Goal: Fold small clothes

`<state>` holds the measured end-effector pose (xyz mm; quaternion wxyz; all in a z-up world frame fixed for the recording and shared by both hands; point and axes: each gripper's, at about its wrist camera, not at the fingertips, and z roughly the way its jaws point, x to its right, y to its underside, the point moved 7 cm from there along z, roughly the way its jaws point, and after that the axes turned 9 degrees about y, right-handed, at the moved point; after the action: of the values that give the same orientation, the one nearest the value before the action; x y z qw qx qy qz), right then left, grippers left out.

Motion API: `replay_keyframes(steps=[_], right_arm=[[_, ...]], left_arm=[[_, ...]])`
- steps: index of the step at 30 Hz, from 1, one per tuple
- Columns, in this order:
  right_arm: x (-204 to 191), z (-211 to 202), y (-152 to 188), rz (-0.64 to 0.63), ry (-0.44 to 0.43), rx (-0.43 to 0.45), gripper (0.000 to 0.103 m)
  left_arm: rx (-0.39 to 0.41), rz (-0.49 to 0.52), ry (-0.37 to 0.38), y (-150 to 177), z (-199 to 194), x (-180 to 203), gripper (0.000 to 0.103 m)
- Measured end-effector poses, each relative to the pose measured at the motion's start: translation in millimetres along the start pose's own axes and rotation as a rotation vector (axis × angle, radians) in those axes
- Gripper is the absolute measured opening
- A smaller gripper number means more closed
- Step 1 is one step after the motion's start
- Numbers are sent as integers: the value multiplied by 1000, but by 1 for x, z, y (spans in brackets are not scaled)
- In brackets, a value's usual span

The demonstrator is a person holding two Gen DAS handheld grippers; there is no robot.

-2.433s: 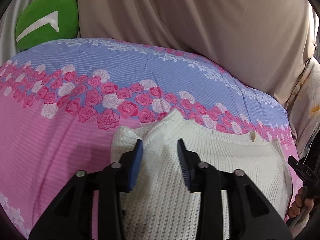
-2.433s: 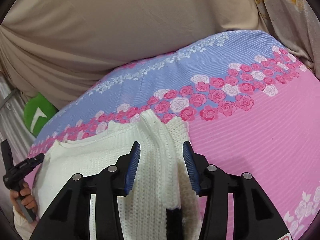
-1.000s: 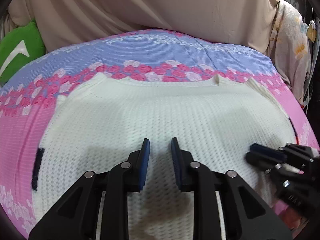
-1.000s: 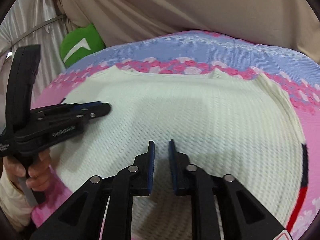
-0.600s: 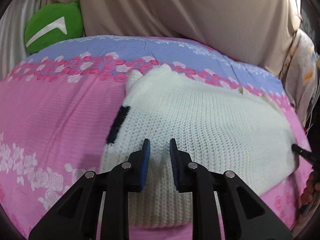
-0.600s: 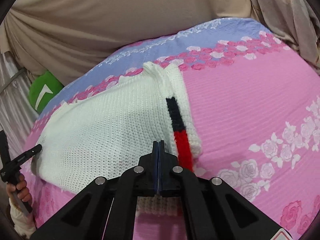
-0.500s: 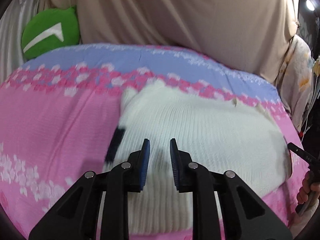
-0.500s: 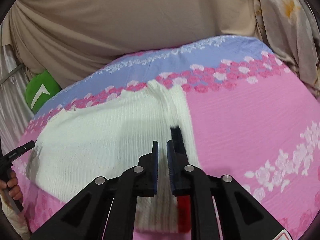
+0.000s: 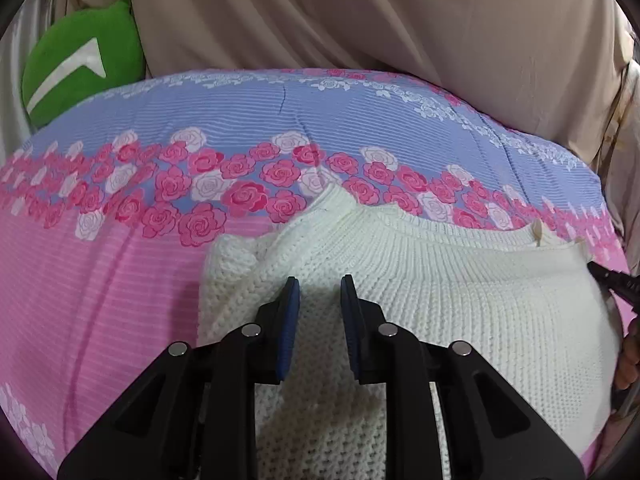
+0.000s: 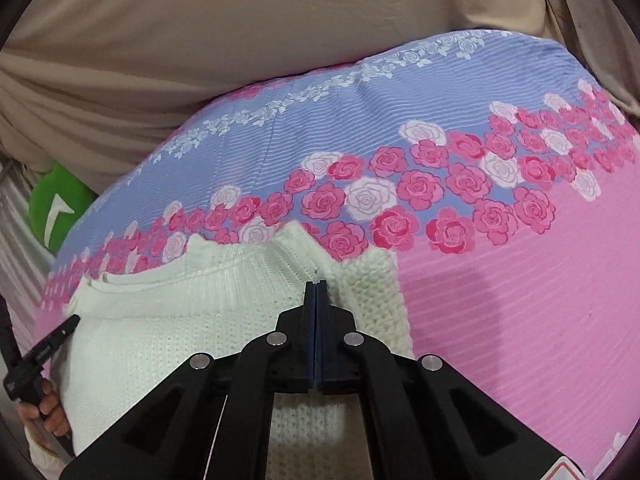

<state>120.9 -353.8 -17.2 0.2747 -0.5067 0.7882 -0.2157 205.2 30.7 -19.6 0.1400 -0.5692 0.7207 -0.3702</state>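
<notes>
A cream knitted sweater (image 9: 460, 300) lies folded on the flowered bed cover (image 9: 100, 300), its ribbed neck edge facing away from me. My left gripper (image 9: 320, 280) hovers over the sweater's left shoulder corner, its blue pads a narrow gap apart with nothing pinched. In the right wrist view the sweater (image 10: 180, 320) fills the lower left. My right gripper (image 10: 316, 282) is shut, pad against pad, tips over the right shoulder fold, with no cloth visibly caught. Each gripper shows at the edge of the other's view: right gripper (image 9: 612, 280), left gripper (image 10: 60, 332).
The pink and blue rose cover (image 10: 520, 300) stretches bare to the right and far side. A green cushion (image 9: 76, 64) sits at the back left against a beige curtain (image 9: 360, 20). A person's hand (image 10: 44, 408) grips the left tool's handle.
Both grippers have moved up the sweater to its neck end, one at each shoulder corner. The right gripper's small gap has shut. The black and red stripe is out of view.
</notes>
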Motion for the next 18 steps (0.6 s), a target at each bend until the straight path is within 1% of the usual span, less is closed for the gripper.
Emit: replay_keyframes(steps=[3,7,8,10,13,14,15,16,17,18], right_arm=[[-3,-3,2,-9,20,18,0],[-4,-23,5,-24,49,94,0],[-1,-19,6,-30,80,87,0],[3,-9,8,-16,67,53,0],[3,-21,7,13,65,82,0],[0,-31,10,9,69,102,3],[-6,-41,14,-8,66,123,8],[-14,-54,19,-28,54,151,10],[-22,-64,25,-43,41,168,11],[-31,-73,34,-65,21,181,11]], left_arm=[[14,36,-35,0,3,4,22],[20,23,-20,1,2,2,22],[21,21,-18,1,2,1,22],[23,25,-25,1,2,3,22],[38,11,-14,3,-5,3,22],[41,-6,-2,6,-13,2,23],[44,-16,10,8,-20,2,23],[50,-23,24,11,-30,3,28],[63,-29,33,14,-43,4,38],[78,-35,33,17,-54,3,44]])
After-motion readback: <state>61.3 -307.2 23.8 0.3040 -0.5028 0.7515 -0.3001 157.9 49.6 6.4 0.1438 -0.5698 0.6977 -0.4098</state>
